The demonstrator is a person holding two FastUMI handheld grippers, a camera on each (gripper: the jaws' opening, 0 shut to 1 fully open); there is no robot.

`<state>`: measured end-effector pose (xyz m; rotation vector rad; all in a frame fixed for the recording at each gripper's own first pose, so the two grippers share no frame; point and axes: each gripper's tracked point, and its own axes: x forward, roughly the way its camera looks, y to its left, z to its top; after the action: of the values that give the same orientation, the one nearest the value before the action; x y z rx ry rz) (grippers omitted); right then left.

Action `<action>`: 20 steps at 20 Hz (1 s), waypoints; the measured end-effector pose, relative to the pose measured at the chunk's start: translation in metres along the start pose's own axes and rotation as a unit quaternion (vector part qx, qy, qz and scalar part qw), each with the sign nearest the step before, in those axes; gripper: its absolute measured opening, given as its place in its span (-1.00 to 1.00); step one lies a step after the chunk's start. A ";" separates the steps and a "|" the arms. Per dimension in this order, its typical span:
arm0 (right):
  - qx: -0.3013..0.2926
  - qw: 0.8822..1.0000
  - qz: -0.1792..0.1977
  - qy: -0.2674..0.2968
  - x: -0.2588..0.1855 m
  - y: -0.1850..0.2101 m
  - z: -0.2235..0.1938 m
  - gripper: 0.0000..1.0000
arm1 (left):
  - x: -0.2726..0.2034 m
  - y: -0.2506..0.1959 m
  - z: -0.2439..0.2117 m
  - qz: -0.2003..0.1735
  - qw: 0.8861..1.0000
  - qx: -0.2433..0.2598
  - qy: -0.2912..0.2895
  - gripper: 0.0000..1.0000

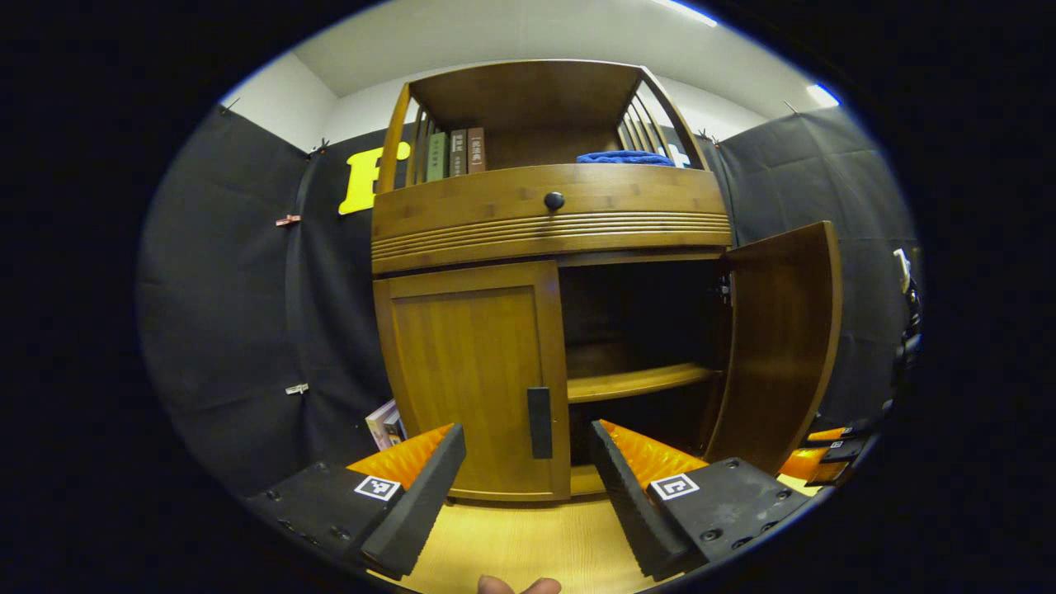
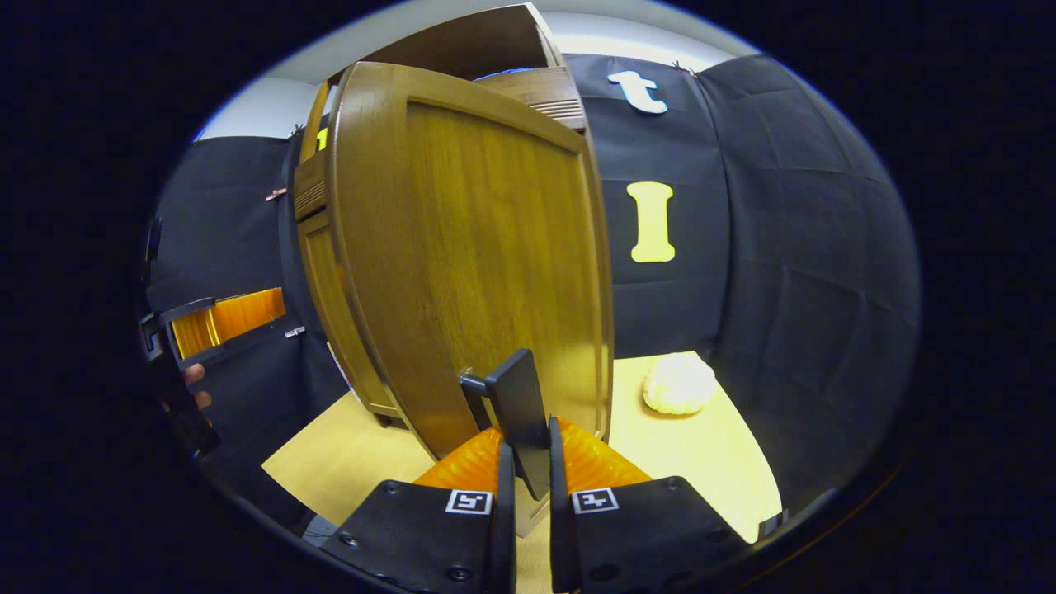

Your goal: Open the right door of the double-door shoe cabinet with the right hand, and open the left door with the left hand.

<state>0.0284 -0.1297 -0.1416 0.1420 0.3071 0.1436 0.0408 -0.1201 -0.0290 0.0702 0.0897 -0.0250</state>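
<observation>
A wooden shoe cabinet (image 1: 549,219) stands ahead in the left gripper view. Its left door (image 1: 474,375) is closed, with a dark vertical handle (image 1: 539,422) at its inner edge. My left gripper (image 1: 528,478) is open a short way in front of that handle, touching nothing. The right door (image 1: 780,338) is swung wide, baring an inner shelf (image 1: 639,381). In the right gripper view that door (image 2: 470,247) looms close, and my right gripper (image 2: 528,478) is shut on its dark handle (image 2: 520,412).
Books (image 1: 455,153) and a blue cloth (image 1: 624,157) sit on the cabinet's top shelf, above a drawer with a black knob (image 1: 553,200). More books (image 1: 384,424) lean at the cabinet's lower left. A white lumpy object (image 2: 678,384) lies on the light wooden floor (image 2: 709,454).
</observation>
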 end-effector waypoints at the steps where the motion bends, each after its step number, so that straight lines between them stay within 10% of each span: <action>1: 0.010 1.000 -0.001 0.002 -0.001 -0.007 0.001 -0.59 | 0.004 -0.007 0.001 -0.005 1.000 0.002 0.001 0.89; 7: 0.013 0.998 -0.069 -0.007 -0.016 -0.082 0.015 -0.71 | 0.027 -0.038 0.003 -0.009 1.000 0.014 0.000 0.99; 20: -0.003 1.000 -0.004 -0.007 -0.036 -0.107 0.023 -0.78 | 0.121 -0.008 -0.031 0.043 0.998 -0.022 0.031 0.96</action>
<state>0.0139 -0.2427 -0.1263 0.1356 0.2931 0.1346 0.1583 -0.1285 -0.0717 0.0300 0.1484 0.0652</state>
